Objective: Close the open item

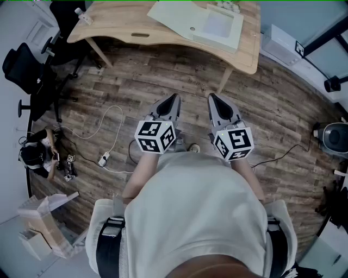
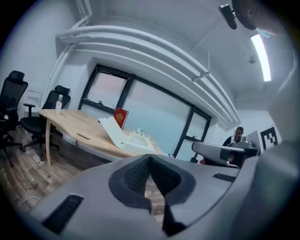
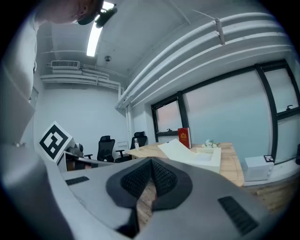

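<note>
**Open box on the desk, both grippers shut and well short of it**

The open item is taken to be the pale box (image 1: 217, 26) that lies on the wooden desk (image 1: 125, 24), toward its right end as seen in the head view. Its lid (image 1: 169, 15) is raised at a slant from the left side of the tray. In the left gripper view the lid's upper edge is seen just beside a red book (image 2: 121, 116) standing behind it. Whether the two touch cannot be told.

The left gripper (image 1: 173, 99) and the right gripper (image 1: 212, 98) are held side by side over the floor (image 1: 272, 103), well apart from the desk. In each gripper view the jaws are seen pressed together, with nothing between them.

The box is judged to be made of stiff board: light, smooth-faced and easily dented at its corners. The lid is expected to swing on a folded hinge with little resistance. No pinch is thought to be needed. The lid's free upper edge is best pushed over with closed jaws, near its middle, so that the board is not twisted. Because so light a box may slide on the smooth desk top, the tray's rim is best steadied by the other gripper while the lid is lowered.
</note>
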